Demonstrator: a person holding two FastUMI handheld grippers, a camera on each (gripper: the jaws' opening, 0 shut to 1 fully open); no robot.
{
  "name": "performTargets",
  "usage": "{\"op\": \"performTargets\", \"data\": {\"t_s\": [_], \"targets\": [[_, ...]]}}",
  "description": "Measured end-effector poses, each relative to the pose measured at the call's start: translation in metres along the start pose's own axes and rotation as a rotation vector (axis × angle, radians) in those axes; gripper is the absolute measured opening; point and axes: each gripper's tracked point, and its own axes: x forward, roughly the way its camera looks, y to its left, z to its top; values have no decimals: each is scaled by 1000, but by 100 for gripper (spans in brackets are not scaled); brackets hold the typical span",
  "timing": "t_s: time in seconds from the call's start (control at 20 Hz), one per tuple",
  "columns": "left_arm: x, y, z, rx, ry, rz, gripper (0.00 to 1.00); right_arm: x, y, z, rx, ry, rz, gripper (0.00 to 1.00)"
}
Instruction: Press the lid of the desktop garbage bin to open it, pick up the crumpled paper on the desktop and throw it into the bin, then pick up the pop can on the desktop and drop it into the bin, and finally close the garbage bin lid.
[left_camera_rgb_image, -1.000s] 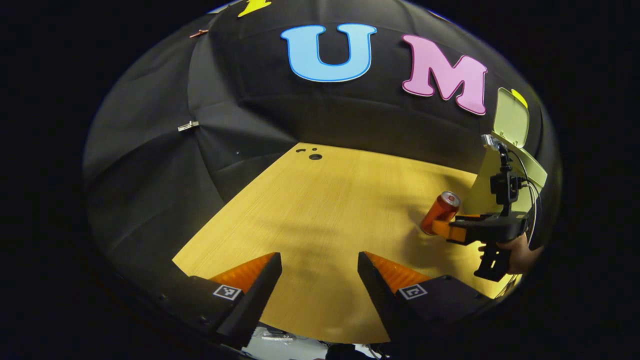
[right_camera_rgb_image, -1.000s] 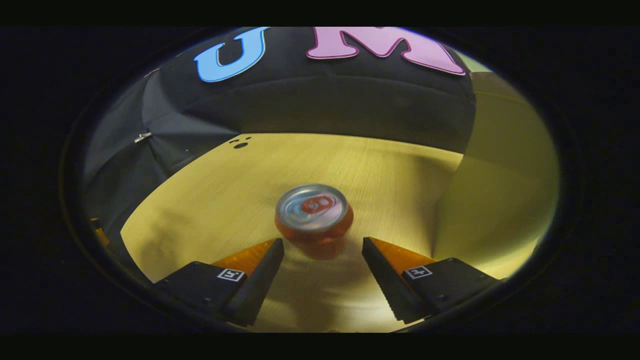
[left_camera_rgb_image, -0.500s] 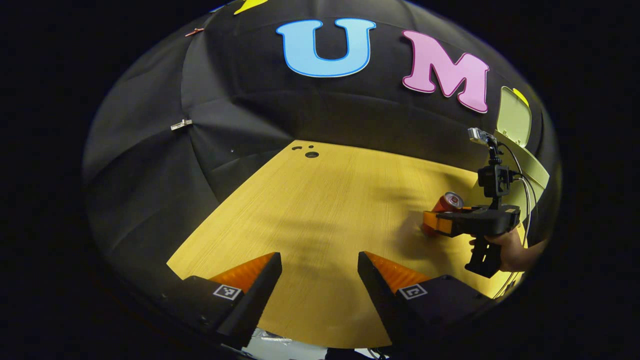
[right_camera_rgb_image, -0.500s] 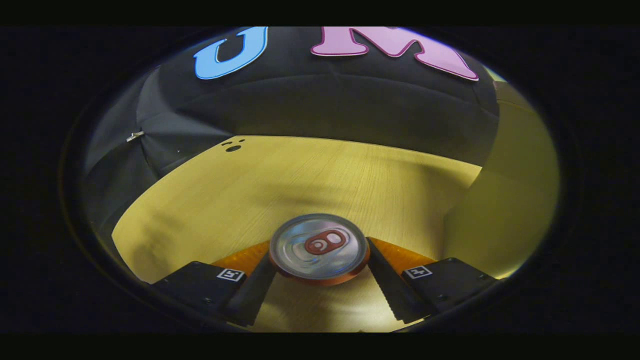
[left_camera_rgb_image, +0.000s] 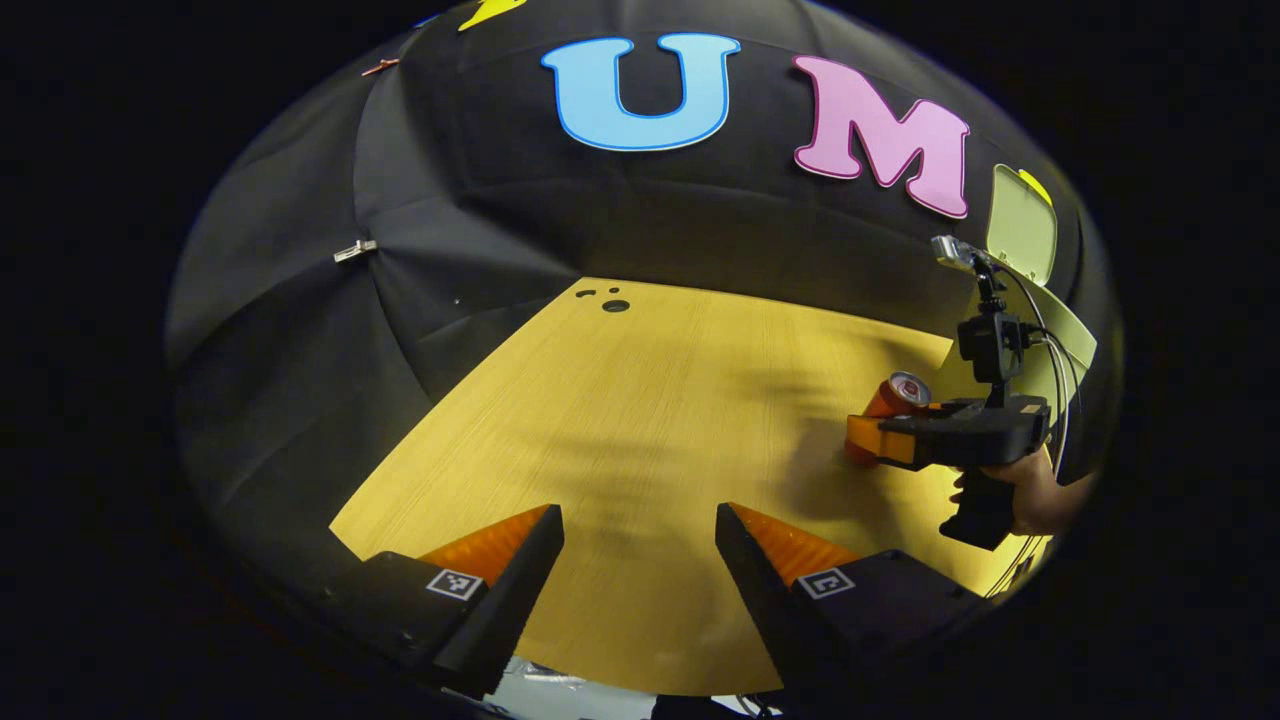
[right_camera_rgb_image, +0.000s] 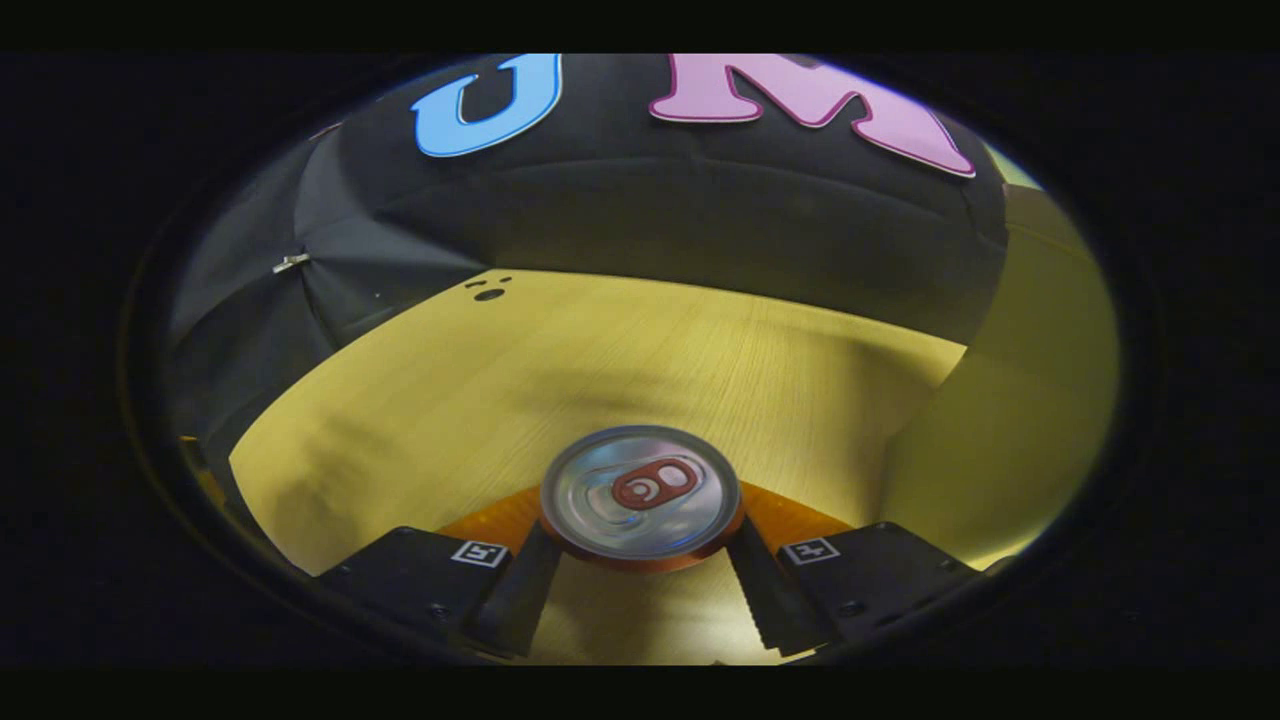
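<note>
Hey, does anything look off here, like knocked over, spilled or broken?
Nothing stands out. The pop can stands upright on the desktop between the right gripper fingers, and the bin lid is open.

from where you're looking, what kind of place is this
Most likely a staged recording booth, not a real home: black cloth wall clipped up behind a bare wooden desktop, a garbage bin with its lid up, and a pop can held in the right gripper.
</note>
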Motion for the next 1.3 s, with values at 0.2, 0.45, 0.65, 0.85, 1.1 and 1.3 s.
{"op": "performTargets", "data": {"t_s": [0.2, 0.45, 0.65, 0.85, 1.1, 1.3], "targets": [[2, -11, -1, -3, -12, -28, 98, -36, 0, 20, 11, -20, 20, 83], [7, -32, -3, -15, -9, -87, 98, -96, 0, 66, -26, -91, 46, 83], [12, -53, 6, -13, -24, -143, 99, -148, -2, 103, -47, -182, 39, 83], [20, -78, 13, 17, -18, -209, 99, -197, -19, 137, -1, -266, 14, 83], [25, -107, 19, 106, -25, -276, 96, -244, -71, 164, 92, -338, -64, 83], [23, -134, 19, 143, -22, -317, 96, -267, -127, 173, 156, -376, -155, 83]]}}
